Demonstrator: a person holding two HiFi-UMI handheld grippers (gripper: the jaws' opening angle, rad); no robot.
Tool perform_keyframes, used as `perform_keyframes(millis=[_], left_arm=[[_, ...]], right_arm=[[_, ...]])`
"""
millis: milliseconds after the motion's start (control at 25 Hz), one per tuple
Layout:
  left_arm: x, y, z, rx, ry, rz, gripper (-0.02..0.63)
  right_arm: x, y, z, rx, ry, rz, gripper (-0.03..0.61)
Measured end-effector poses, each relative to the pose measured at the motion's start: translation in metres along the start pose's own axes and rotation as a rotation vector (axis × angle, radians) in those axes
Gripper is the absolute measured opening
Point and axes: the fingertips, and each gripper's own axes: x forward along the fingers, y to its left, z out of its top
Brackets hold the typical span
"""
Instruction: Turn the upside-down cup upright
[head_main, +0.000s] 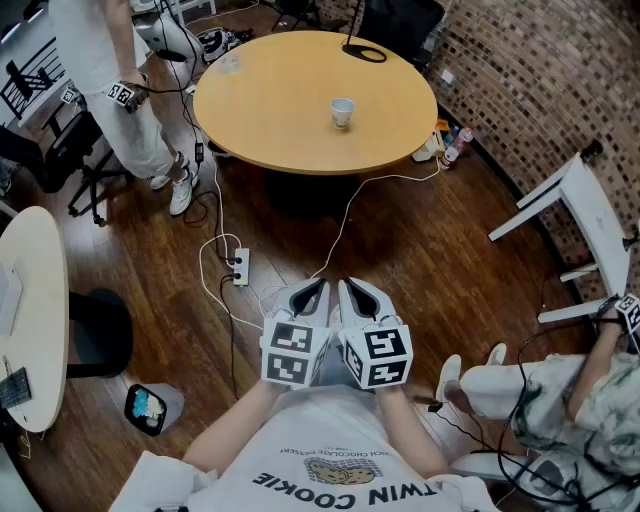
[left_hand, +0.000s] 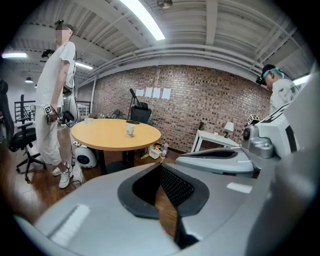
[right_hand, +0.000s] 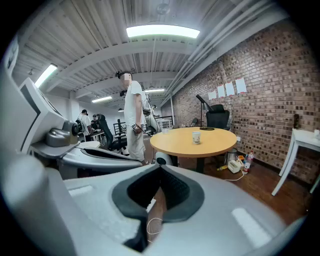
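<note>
Cup (head_main: 342, 113) stands on round table (head_main: 260, 110), well apart from jaws, straight ahead. Axis vertical; which end up unclear at this range. Left gripper (head_main: 308, 300) & right gripper (head_main: 358, 298) side by side, both closed, empty. Right marginally nearer, est.

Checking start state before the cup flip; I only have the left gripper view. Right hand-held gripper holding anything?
Observer: No. Right gripper view shows the right hand-held gripper shut, nothing between its jaws.
Operator: Floor right ahead? Gripper body blocks mine.
Observer: Head view shows a power strip with white cables on the wood floor between the person and the table.
Operator: Hand position?
Observer: The left hand-held gripper sits beside the right one, near the person's chest, well short of the cup.
</note>
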Motion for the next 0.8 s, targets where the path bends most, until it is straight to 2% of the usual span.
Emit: perform_keyframes(millis=[400, 800], left_arm=[[0.109, 0.035, 0.062, -0.003, 0.004, 0.055, 0.006], [0.216, 0.050, 0.124, 0.041, 0.017, 0.102, 0.006]], right_arm=[[0.086, -0.080, 0.045, -0.006, -0.005, 0.056, 0.003], [0.158, -0.173, 0.090, 0.013, -0.008, 0.103, 0.003]])
